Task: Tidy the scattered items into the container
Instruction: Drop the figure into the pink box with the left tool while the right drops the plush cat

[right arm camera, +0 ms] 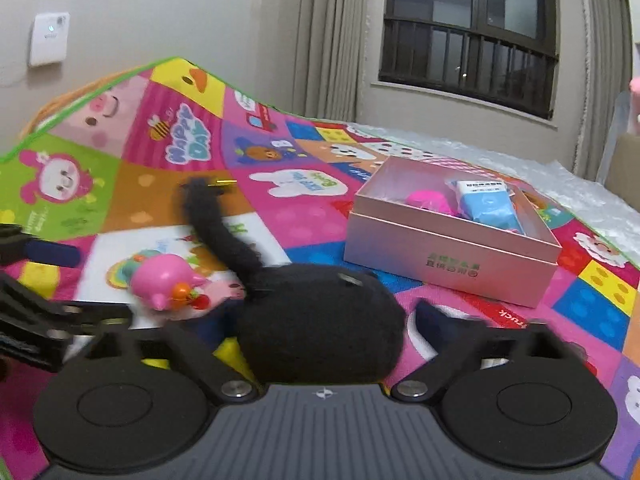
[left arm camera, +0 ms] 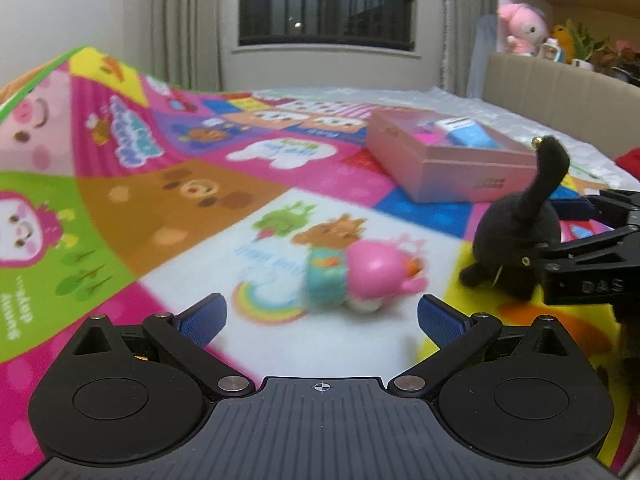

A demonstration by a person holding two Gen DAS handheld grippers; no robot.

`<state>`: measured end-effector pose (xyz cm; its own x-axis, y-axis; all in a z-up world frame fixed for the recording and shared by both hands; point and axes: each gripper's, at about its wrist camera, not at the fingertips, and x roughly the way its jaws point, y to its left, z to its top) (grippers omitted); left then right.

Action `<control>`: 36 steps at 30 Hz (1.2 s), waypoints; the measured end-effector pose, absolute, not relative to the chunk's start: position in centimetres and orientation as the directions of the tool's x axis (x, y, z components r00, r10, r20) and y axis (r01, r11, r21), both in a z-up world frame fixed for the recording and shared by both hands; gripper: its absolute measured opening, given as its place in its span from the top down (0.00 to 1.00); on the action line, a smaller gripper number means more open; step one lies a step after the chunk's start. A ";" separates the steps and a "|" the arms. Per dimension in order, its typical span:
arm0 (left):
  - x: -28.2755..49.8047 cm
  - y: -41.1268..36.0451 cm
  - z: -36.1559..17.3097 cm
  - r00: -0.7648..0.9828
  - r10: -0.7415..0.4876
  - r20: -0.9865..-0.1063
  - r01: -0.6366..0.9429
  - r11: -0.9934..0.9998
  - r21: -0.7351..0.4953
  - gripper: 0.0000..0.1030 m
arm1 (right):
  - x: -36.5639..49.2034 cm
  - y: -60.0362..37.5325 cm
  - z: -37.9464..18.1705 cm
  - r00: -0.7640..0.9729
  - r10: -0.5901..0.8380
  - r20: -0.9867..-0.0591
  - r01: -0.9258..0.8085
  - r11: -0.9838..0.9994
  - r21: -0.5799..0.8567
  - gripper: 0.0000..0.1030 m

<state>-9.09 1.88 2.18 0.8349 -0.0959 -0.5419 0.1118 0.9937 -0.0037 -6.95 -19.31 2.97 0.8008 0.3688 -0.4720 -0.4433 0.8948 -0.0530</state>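
Partway through. Pink box (right arm camera: pixel 452 256) sits open on the play mat (left arm camera: pixel 120 208) and already has a blue-and-white packet (right arm camera: pixel 486 204) and something bright pink (right arm camera: pixel 426 202) inside. Two items not yet in: black plush cat (right arm camera: pixel 316 328) and the pink pig toy (left arm camera: pixel 360 276), both near each other on the mat, box well beyond them.

Right gripper (right arm camera: pixel 316 332): jaws set wide, straddling the cat's body. Cat fills the gap; its tail stands up. Right pad looks just clear of the fur, left pad is hidden behind the body, so I can't tell whether it's pinching yet. Looks like a grab in progress, not a confirmed hold.

Left gripper (left arm camera: pixel 322 320): jaws spread, nothing between them. Pig toy lies just ahead of the fingertips, untouched, blurred. Judging by the line-up, pig is its target.

Remaining: secure cat, carry to box, same for pig.
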 end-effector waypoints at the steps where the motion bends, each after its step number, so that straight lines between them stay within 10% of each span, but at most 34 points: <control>1: -8.8 1.4 2.2 0.840 -0.100 -0.534 0.117 0.993 -0.003 0.00 | -7.4 -19.8 3.4 0.805 0.370 -0.464 -0.438 0.898 -0.043 0.23; 8: -5.6 -1.2 1.5 0.833 -0.065 -0.549 0.102 0.994 0.036 0.02 | -10.4 -22.7 5.6 0.840 0.328 -0.431 -0.383 0.923 -0.044 0.23; 10: -5.4 -1.5 1.4 0.827 -0.063 -0.558 0.106 0.993 0.045 0.24 | -10.9 -23.5 5.7 0.842 0.318 -0.437 -0.374 0.926 -0.046 0.23; 26: -9.0 -5.5 5.7 0.840 -0.273 -0.469 0.323 0.946 0.027 0.25 | -14.0 -27.7 7.2 0.856 0.252 -0.451 -0.323 0.942 -0.087 0.24; 36: 5.9 -8.2 12.7 0.849 -0.389 -0.357 0.370 0.921 -0.122 0.25 | -1.9 -31.7 15.0 0.909 0.308 -0.281 -0.265 0.947 0.180 0.23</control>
